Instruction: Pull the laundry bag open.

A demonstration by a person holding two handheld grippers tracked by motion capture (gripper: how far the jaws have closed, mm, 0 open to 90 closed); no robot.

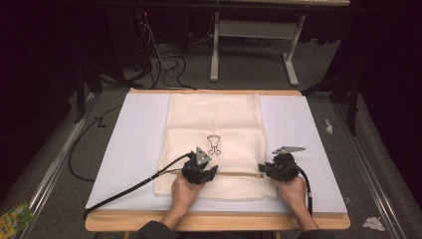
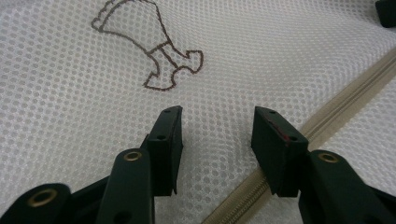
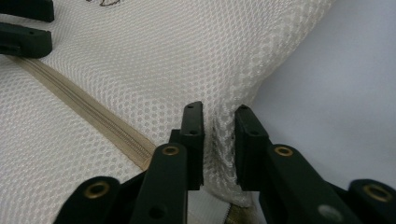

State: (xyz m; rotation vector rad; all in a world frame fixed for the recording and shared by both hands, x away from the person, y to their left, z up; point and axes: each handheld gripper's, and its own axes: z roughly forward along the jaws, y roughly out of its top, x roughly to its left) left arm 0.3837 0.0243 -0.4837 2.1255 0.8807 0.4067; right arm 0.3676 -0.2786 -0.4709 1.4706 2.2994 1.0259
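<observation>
A cream mesh bag [image 1: 214,114] lies flat on a white sheet, with a brown outline drawing [image 2: 149,46] on it and a beige zipper [image 1: 239,174] running across its near part. My left gripper [image 2: 217,126] stands open over the mesh at the zipper's left end, the zipper [image 2: 345,100] passing just beside its right jaw. My right gripper [image 3: 219,121] is shut on a raised fold of mesh at the bag's right edge, close to the zipper [image 3: 88,114]. In the high view the left gripper [image 1: 211,172] and the right gripper [image 1: 262,172] face each other along the zipper.
The white sheet [image 1: 298,129] covers a wooden table [image 1: 224,221]. A black cable [image 1: 124,191] trails off the near left corner. Beyond the table are a metal table frame [image 1: 254,30] and floor cables; scraps lie on the floor at right.
</observation>
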